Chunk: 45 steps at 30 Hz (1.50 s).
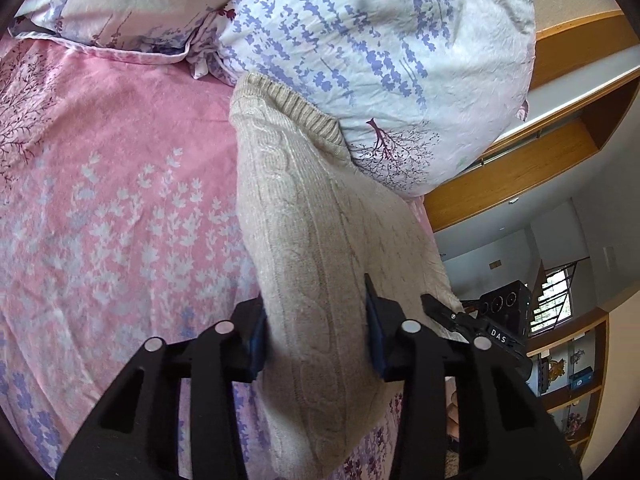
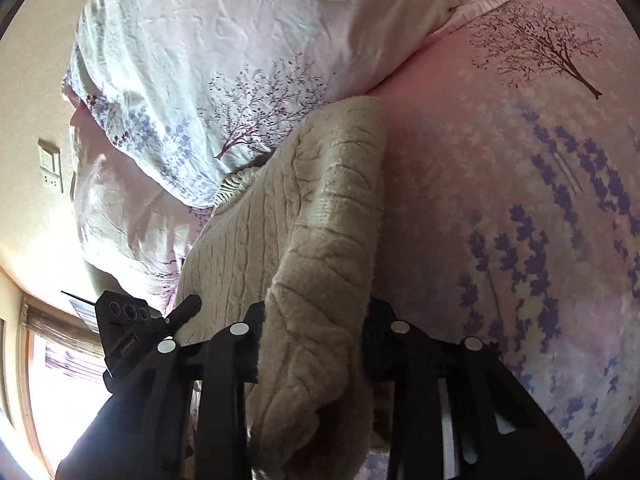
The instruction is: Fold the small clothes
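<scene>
A beige cable-knit sweater [image 1: 288, 184] lies lengthwise on the pink flowered bedsheet [image 1: 120, 168], its ribbed edge tucked against a pillow. My left gripper [image 1: 316, 336] is shut on a thick fold of it, the blue pads [image 1: 258, 340] pressing both sides. In the right wrist view the same sweater [image 2: 328, 184] bunches up between the black fingers, and my right gripper [image 2: 312, 344] is shut on that bunch. The two grippers hold the knit side by side: the black body of the right one [image 1: 484, 330] shows beside the left, and the left one's body [image 2: 132, 332] shows beside the right.
A white pillow with blue flowers and a tree print [image 1: 380, 60] rests just beyond the sweater, also seen as the pillow [image 2: 200, 60]. A wooden bed frame and shelves [image 1: 540, 160] stand past the bed's edge. A bright window [image 2: 60, 380] is at lower left.
</scene>
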Each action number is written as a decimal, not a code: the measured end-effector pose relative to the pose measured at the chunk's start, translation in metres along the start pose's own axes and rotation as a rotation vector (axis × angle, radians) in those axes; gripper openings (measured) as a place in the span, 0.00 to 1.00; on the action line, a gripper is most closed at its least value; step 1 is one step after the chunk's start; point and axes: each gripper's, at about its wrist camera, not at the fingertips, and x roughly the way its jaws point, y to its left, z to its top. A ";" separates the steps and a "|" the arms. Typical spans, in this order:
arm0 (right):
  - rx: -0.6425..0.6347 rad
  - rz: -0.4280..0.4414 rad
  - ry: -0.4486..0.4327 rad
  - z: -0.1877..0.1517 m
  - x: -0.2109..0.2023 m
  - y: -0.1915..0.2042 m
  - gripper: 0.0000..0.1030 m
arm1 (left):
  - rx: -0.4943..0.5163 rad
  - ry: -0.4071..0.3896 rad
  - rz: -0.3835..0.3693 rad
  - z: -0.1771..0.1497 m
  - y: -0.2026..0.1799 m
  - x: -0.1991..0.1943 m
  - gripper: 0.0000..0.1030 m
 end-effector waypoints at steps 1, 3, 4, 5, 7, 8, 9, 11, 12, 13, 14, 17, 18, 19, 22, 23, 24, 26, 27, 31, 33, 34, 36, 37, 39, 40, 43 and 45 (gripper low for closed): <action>-0.014 -0.001 -0.009 -0.002 0.000 0.007 0.30 | 0.011 0.000 -0.016 0.000 0.000 -0.006 0.35; -0.054 0.022 -0.011 -0.007 0.003 0.024 0.28 | 0.049 -0.015 -0.019 0.000 0.000 -0.023 0.34; -0.073 0.035 -0.001 -0.009 0.009 0.032 0.28 | 0.068 -0.031 -0.006 -0.001 0.001 -0.035 0.34; -0.104 0.037 0.012 -0.014 0.016 0.043 0.28 | 0.077 -0.045 -0.005 -0.001 0.005 -0.047 0.34; -0.171 0.047 0.043 -0.025 0.036 0.065 0.27 | 0.073 -0.075 0.003 -0.003 0.018 -0.078 0.34; -0.197 0.053 0.060 -0.030 0.047 0.075 0.27 | 0.072 -0.090 0.013 -0.004 0.026 -0.093 0.34; -0.219 0.062 0.078 -0.035 0.058 0.083 0.27 | 0.076 -0.102 0.029 -0.006 0.034 -0.106 0.34; -0.260 0.063 0.111 -0.045 0.079 0.096 0.27 | 0.070 -0.120 0.069 -0.010 0.055 -0.126 0.35; -0.271 0.043 0.126 -0.049 0.090 0.100 0.29 | 0.049 -0.110 0.085 -0.010 0.068 -0.131 0.36; -0.275 0.023 0.131 -0.052 0.097 0.102 0.35 | 0.016 -0.091 0.098 -0.010 0.083 -0.132 0.37; -0.274 0.020 0.134 -0.053 0.099 0.103 0.38 | -0.019 -0.078 0.102 -0.013 0.096 -0.132 0.41; -0.217 0.051 0.156 -0.046 0.088 0.093 0.49 | -0.029 -0.105 0.099 -0.013 0.100 -0.137 0.46; -0.198 0.063 0.140 -0.042 0.079 0.088 0.51 | 0.008 -0.131 0.132 -0.016 0.094 -0.146 0.47; -0.177 0.071 0.115 -0.036 0.072 0.083 0.54 | 0.057 -0.175 0.169 -0.017 0.084 -0.154 0.47; -0.087 0.113 0.084 -0.020 0.066 0.069 0.55 | 0.210 -0.269 0.227 -0.027 0.051 -0.170 0.49; -0.072 0.118 0.080 -0.016 0.069 0.068 0.55 | 0.256 -0.279 0.235 -0.031 0.042 -0.172 0.50; -0.069 0.115 0.082 -0.013 0.072 0.069 0.54 | 0.300 -0.280 0.237 -0.034 0.031 -0.170 0.51; -0.090 0.118 0.088 -0.013 0.083 0.074 0.25 | 0.369 -0.250 0.234 -0.040 0.013 -0.160 0.52; -0.118 0.098 0.069 -0.015 0.084 0.079 0.18 | 0.391 -0.232 0.225 -0.042 0.007 -0.153 0.52; -0.243 -0.004 -0.065 -0.019 0.068 0.096 0.08 | 0.457 -0.161 0.222 -0.050 -0.002 -0.129 0.52; -0.237 -0.066 -0.077 -0.018 0.065 0.088 0.08 | 0.464 -0.124 0.214 -0.054 0.000 -0.119 0.50; -0.224 -0.107 -0.062 -0.019 0.070 0.081 0.08 | 0.470 -0.114 0.213 -0.056 0.001 -0.116 0.48; -0.202 -0.152 -0.036 -0.021 0.080 0.070 0.08 | 0.480 -0.104 0.225 -0.060 0.005 -0.114 0.46; -0.210 -0.179 -0.034 -0.022 0.084 0.071 0.08 | 0.476 -0.104 0.223 -0.061 0.007 -0.113 0.46; -0.260 -0.247 -0.036 -0.022 0.087 0.081 0.10 | 0.469 -0.109 0.226 -0.061 0.009 -0.112 0.46; -0.280 -0.265 -0.046 -0.023 0.082 0.082 0.14 | 0.470 -0.111 0.231 -0.061 0.009 -0.112 0.46; -0.335 -0.258 -0.145 -0.034 0.053 0.100 0.29 | 0.460 -0.120 0.228 -0.063 0.009 -0.114 0.49; -0.385 -0.182 -0.192 -0.049 0.032 0.114 0.43 | 0.458 -0.121 0.228 -0.063 0.008 -0.114 0.51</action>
